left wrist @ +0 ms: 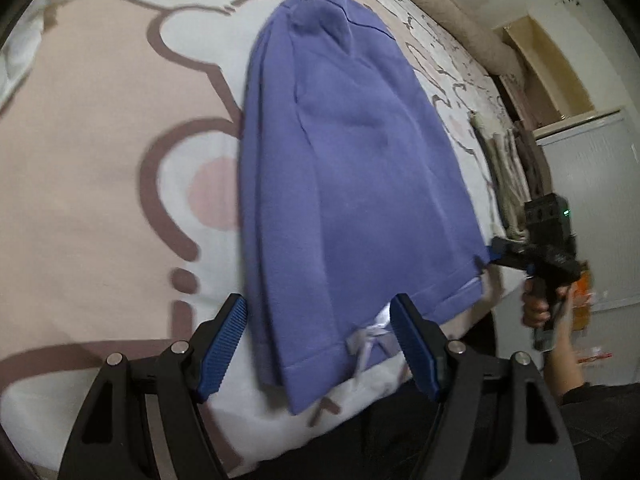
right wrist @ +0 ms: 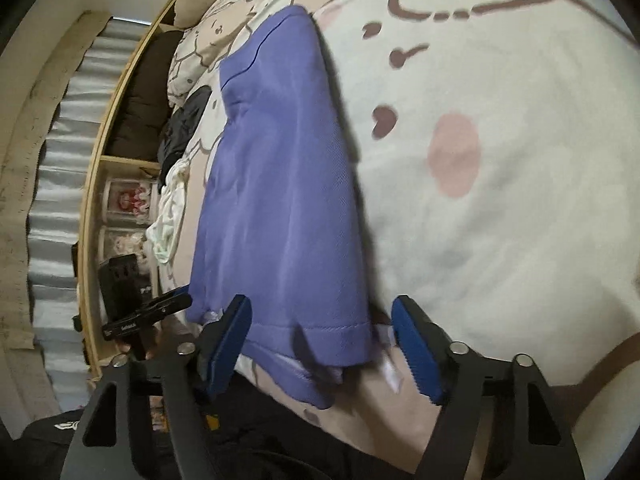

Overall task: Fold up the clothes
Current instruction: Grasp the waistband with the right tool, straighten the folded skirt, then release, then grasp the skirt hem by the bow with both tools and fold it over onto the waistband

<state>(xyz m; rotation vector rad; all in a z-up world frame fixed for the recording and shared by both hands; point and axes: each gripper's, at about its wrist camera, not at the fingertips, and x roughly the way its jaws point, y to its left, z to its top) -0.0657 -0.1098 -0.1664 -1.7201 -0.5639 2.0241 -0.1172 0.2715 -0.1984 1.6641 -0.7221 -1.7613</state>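
Observation:
A purple garment [left wrist: 340,184] lies folded lengthwise on the bed, its hem toward me, with a white ribbon bow [left wrist: 370,340] at the hem. My left gripper [left wrist: 318,344] is open, its jaws on either side of the hem's near corner. In the right wrist view the garment [right wrist: 280,184] runs away from me and my right gripper [right wrist: 322,344] is open around the hem's other corner. The right gripper also shows in the left wrist view [left wrist: 494,252] at the hem's right corner. The left gripper shows in the right wrist view [right wrist: 176,302] at the hem's left edge.
The bed cover [left wrist: 100,160] is cream and pink with brown cartoon outlines. Other clothes [right wrist: 172,184] lie heaped at the bed's far edge beside a wooden shelf [right wrist: 116,128]. A white cabinet [left wrist: 588,200] stands by the bed.

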